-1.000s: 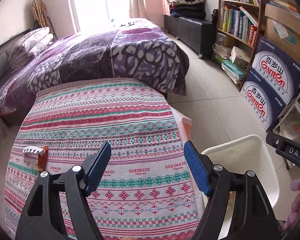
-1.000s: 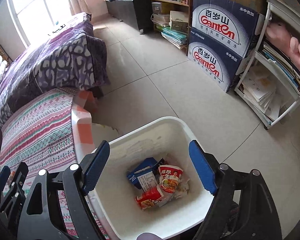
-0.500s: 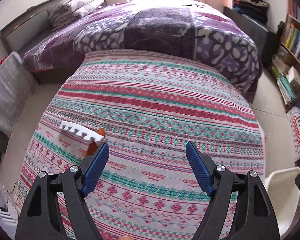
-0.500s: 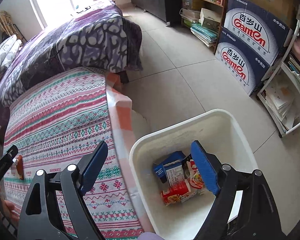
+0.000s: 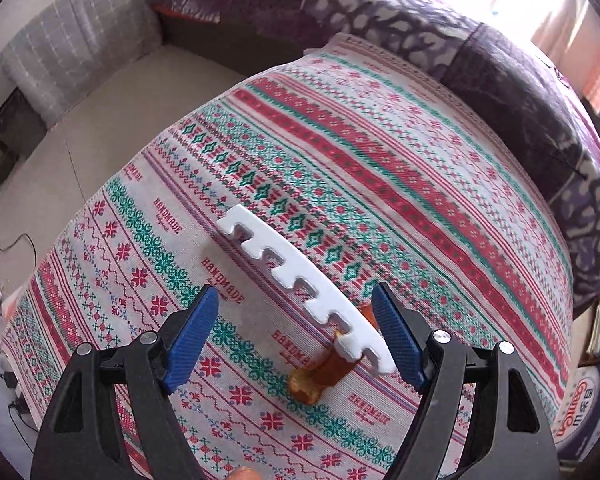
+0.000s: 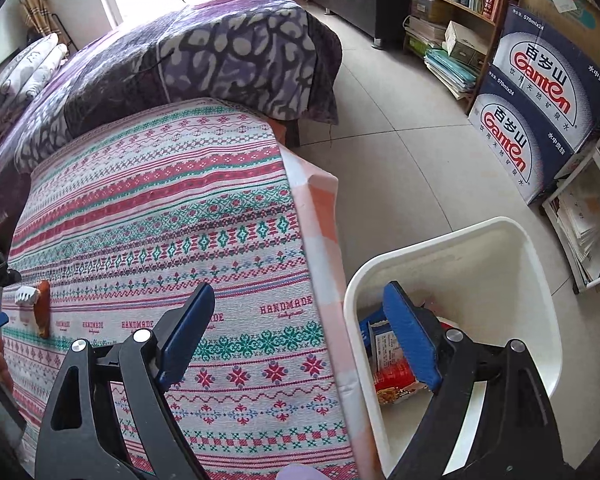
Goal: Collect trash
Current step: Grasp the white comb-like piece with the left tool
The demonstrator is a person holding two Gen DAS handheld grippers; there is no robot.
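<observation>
A white notched foam strip [image 5: 300,280] lies on the patterned tablecloth [image 5: 380,168], resting across a brown food scrap [image 5: 320,376]. My left gripper [image 5: 296,332] is open just above them, the strip's near end passing between its fingers. In the right wrist view the strip [image 6: 25,294] and scrap [image 6: 43,312] show at the far left. My right gripper [image 6: 296,332] is open and empty over the table's edge beside the white bin [image 6: 540,320], which holds a red packet [image 6: 392,384] and a blue carton [image 6: 374,332].
A bed with a purple blanket [image 6: 180,60] stands behind the table. Ganten boxes [image 6: 540,100] and a bookshelf [image 6: 452,8] line the right wall. A grey cushion [image 5: 72,52] lies on the floor to the left.
My left gripper has swung left from the bin side and moved down close over the foam strip and scrap. My right gripper has shifted left from over the bin to the table's edge.
</observation>
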